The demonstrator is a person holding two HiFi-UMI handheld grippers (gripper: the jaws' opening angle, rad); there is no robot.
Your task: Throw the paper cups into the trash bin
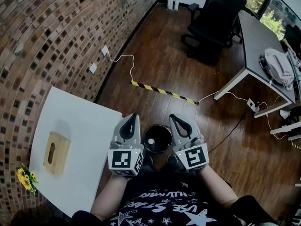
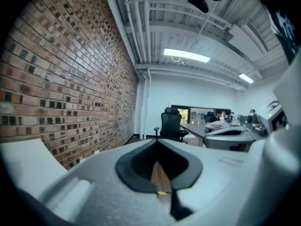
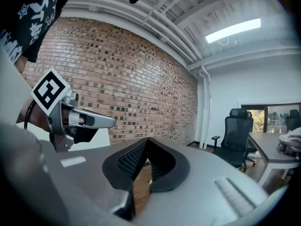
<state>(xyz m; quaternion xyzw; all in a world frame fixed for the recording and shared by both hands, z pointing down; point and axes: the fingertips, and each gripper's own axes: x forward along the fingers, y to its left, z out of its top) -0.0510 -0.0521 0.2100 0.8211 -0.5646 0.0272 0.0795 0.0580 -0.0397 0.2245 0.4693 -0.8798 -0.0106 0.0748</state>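
A round black trash bin (image 1: 157, 139) stands on the wooden floor just in front of the person, and a white paper cup (image 1: 151, 141) lies inside it. I hold both grippers side by side over the bin, pointing forward and nearly level. My left gripper (image 1: 132, 116) (image 2: 158, 144) is shut with nothing between its jaws. My right gripper (image 1: 173, 117) (image 3: 147, 143) is shut and empty as well. In the right gripper view the left gripper's marker cube (image 3: 49, 91) shows at the left. No other paper cup is in sight.
A white table (image 1: 80, 126) at the left bears a wooden tissue box (image 1: 56, 153) and yellow flowers (image 1: 26, 178). A brick wall (image 1: 56, 32) runs behind it. Yellow-black tape (image 1: 162, 91) crosses the floor. Farther off stand a black office chair (image 1: 214, 18) and a grey desk (image 1: 256, 41).
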